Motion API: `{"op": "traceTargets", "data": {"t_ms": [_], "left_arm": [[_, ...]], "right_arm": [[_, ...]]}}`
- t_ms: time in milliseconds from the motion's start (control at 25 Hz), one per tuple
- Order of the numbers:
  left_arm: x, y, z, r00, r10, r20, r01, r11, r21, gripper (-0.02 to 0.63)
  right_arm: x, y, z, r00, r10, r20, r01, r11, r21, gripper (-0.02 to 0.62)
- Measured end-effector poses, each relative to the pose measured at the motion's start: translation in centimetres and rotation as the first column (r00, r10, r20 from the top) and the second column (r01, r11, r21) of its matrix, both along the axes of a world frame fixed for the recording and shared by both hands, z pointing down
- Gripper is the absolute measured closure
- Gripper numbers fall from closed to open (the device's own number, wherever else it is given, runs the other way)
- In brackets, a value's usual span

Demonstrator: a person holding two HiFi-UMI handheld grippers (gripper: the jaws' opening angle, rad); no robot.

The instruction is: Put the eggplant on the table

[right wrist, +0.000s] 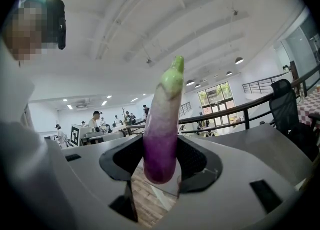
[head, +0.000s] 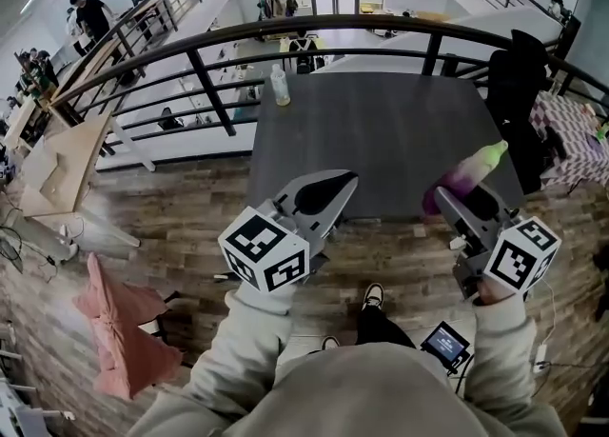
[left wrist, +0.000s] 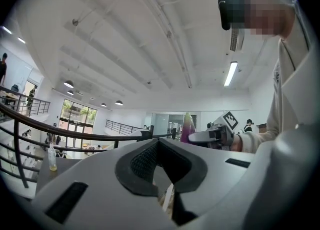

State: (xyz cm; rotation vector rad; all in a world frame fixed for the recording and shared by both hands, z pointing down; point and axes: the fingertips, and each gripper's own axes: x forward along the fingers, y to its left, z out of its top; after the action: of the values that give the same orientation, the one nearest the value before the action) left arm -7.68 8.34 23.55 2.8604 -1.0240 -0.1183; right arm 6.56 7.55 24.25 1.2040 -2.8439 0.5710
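The eggplant, purple with a pale green top, stands upright in my right gripper, which is shut on its lower half just over the near right edge of the dark grey table. In the right gripper view the eggplant fills the gap between the black pads of the right gripper. My left gripper hovers at the table's near edge with its jaws together and nothing in them. In its own view the left gripper points level, with the eggplant off to the right.
A small clear bottle stands at the table's far left corner. A black railing runs behind the table. A dark chair with a jacket stands at the right. A pink cloth lies on the wooden floor at the left.
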Motion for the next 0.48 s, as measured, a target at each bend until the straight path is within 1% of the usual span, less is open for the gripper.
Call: {"op": "traceTargets", "data": {"t_ms": [160, 320, 480], "left_arm": [[-0.2, -3.0, 0.1, 0.998, -0.038, 0.055, 0.037, 0.999, 0.020, 0.601], [0.6, -6.8, -0.2, 0.997, -0.057, 0.047, 0.056, 0.998, 0.030, 0.601], [2.6, -10.9, -0.2, 0.997, -0.053, 0.052, 0.051, 0.998, 0.034, 0.601]], "right_arm": [[-0.3, -3.8, -0.3, 1.000, -0.011, -0.007, 0.011, 0.999, 0.036, 0.374], [0.6, -7.5, -0.5, 1.000, -0.019, -0.013, 0.019, 0.998, 0.056, 0.374], [2.5, -11.7, -0.2, 1.000, -0.019, -0.010, 0.020, 0.999, 0.049, 0.374]]}}
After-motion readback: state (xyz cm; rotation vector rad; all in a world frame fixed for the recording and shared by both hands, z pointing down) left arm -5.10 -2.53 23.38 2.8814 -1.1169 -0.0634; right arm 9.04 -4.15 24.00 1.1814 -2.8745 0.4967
